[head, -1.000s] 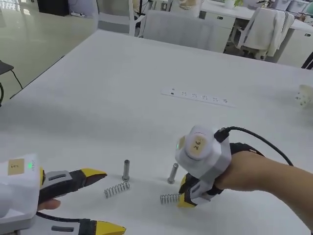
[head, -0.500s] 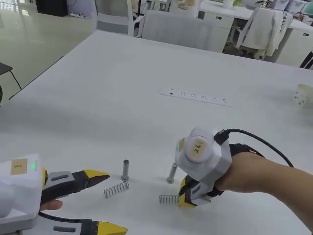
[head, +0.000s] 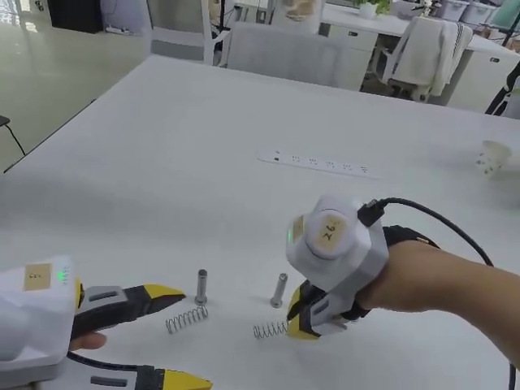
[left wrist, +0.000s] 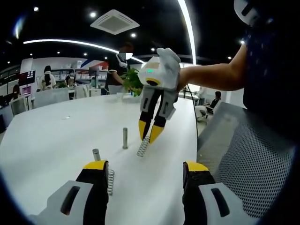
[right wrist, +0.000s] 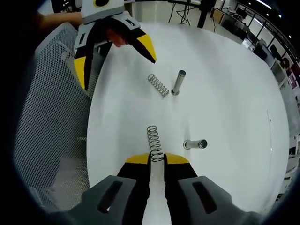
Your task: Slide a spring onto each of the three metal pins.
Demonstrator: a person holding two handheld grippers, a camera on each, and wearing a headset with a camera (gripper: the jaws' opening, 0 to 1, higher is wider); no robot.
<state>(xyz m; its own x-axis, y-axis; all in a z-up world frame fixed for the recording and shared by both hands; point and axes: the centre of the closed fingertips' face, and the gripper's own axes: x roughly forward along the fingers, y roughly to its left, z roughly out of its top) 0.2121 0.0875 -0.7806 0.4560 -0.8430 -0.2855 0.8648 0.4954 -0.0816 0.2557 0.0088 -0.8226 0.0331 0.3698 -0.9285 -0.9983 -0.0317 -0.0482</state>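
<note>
Two short metal pins (head: 201, 287) (head: 278, 290) stand upright on the white table (head: 244, 203). My right gripper (head: 302, 322) is shut on one end of a spring (head: 268, 329), just right of and nearer than the right pin. The spring's free end slants down toward the table (left wrist: 143, 146). In the right gripper view this spring (right wrist: 153, 139) sticks out from my right gripper (right wrist: 157, 158). A second spring (head: 187, 318) lies loose beside the left pin. My left gripper (head: 175, 335) stands open right next to it, with nothing between its jaws (left wrist: 146, 166).
A white power strip (head: 318, 163) lies mid-table and a paper cup (head: 492, 157) stands at the far right. Chairs (head: 280, 49) line the far table edge. A mesh chair (left wrist: 243, 154) sits close behind the near edge.
The head camera has shifted a little. The grippers, pins and springs keep the same places relative to each other.
</note>
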